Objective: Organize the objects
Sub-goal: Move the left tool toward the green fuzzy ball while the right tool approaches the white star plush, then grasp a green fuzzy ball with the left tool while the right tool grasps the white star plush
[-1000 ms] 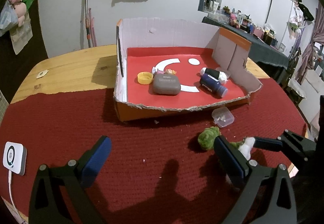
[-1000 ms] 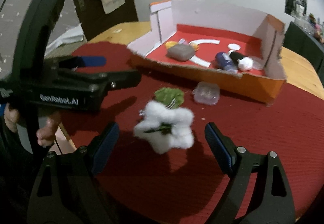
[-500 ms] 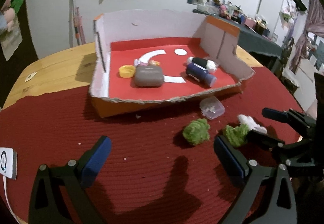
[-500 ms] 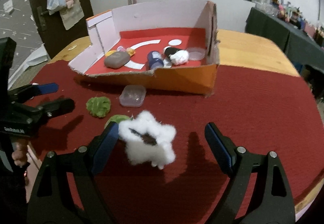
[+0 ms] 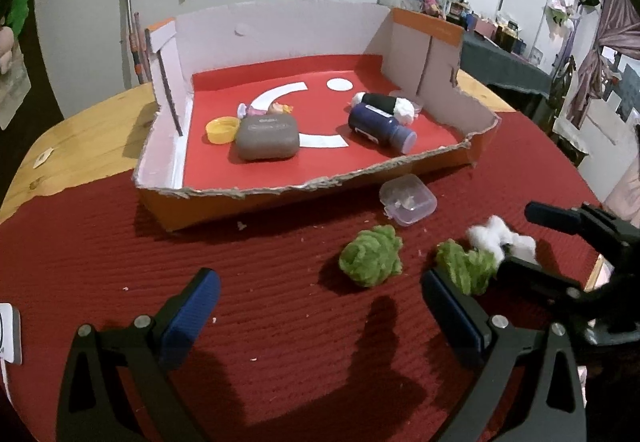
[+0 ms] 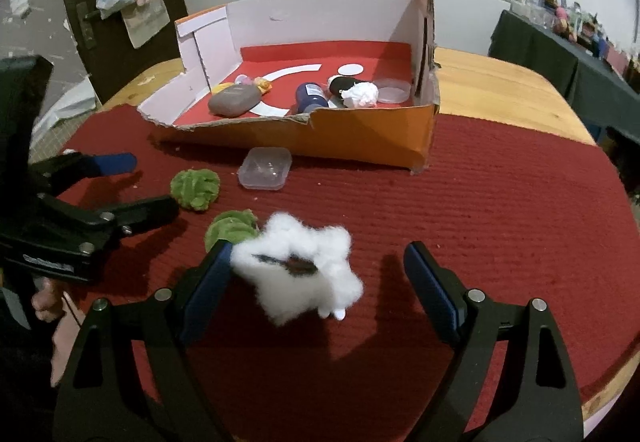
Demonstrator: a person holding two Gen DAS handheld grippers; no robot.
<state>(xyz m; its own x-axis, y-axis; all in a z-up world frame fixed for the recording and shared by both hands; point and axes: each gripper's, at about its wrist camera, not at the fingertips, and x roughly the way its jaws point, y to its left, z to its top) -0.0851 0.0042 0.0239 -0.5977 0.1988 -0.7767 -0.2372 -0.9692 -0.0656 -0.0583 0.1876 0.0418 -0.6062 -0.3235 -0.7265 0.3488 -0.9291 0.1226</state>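
My left gripper point(image 5: 320, 294) is open low over the red mat, and a green fluffy ball point(image 5: 370, 260) lies just ahead, between the lines of its fingers. A second green ball point(image 5: 464, 266) sits by its right finger. My right gripper point(image 6: 318, 270) is open wide around a white cotton tuft point(image 6: 300, 266). The tuft rests against the left pad and stays clear of the right pad. In the right wrist view both green balls point(image 6: 196, 188) point(image 6: 236, 226) lie left of the tuft, beside the left gripper point(image 6: 140, 186). From the left wrist, the right gripper point(image 5: 518, 238) brackets the tuft point(image 5: 500, 238).
A torn cardboard box point(image 5: 280, 42) with a red floor stands behind, holding a grey pouch point(image 5: 267, 138), a yellow cap point(image 5: 220, 129), a blue bottle point(image 5: 380, 126) and a black-and-white roll point(image 5: 384, 104). A small clear plastic case point(image 5: 408, 198) lies against its front. A white device point(image 5: 8, 326) sits at the mat's left edge.
The left gripper has dropped closer to the green ball. The right gripper has swung right, so the tuft went from mid-gap to its left pad. Both grippers stay open.
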